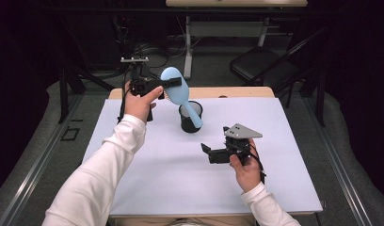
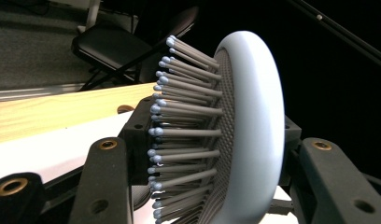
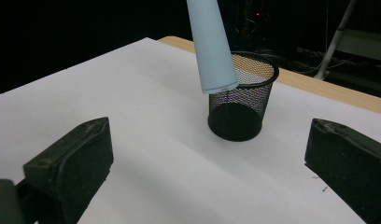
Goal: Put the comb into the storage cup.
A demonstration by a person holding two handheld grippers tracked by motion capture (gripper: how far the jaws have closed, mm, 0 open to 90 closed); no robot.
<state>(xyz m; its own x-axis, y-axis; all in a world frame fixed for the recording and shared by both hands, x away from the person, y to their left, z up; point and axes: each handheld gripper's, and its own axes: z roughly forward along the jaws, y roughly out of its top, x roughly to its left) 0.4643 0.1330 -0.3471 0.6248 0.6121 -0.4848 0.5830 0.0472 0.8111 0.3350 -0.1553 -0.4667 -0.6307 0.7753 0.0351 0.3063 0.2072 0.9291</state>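
2 white-sleeved forearms reach up from the bottom of the high view. The left arm stretches far forward and slightly right, its hand (image 1: 139, 101) raised above the table's far edge and wrapped around the left gripper (image 1: 167, 84), which points to the right. Its 2 black jaws are clamped tight on what they hold. The right arm is bent and drawn in closer to the body, its hand (image 1: 245, 165) low over the table. The right gripper (image 1: 207, 151) points left, roughly level, with its 2 jaws spread wide apart and nothing between them.
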